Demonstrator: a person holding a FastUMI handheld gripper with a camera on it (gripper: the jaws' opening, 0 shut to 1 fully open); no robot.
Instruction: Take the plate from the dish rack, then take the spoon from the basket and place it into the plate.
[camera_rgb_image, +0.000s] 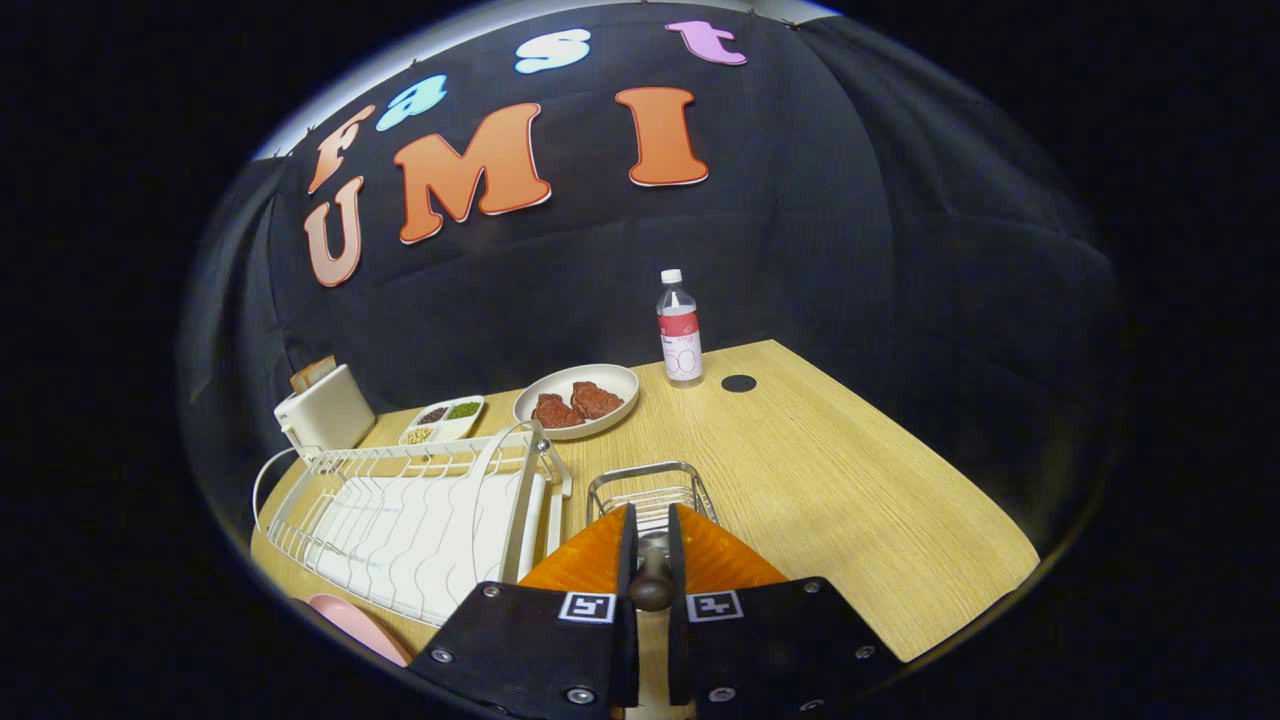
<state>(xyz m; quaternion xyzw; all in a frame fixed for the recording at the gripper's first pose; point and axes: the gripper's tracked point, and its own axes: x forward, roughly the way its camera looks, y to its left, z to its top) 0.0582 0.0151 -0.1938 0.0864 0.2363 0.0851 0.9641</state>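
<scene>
Spoon (651, 583) pinched between fingers of gripper (651, 540), dark handle end showing in gap. Wire basket (651, 490) just ahead. Pink plate (360, 625) left of fingers, beside white dish rack (410, 510). Bottle (679, 330) far beyond, red label unreadable.

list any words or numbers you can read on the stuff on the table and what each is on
Bottle label: there is print, but it is too small and blurred to read.
Tool, shut on the spoon handle: two square coded markers, patterns rather than words.
Nothing else carries text I can make out.
</scene>
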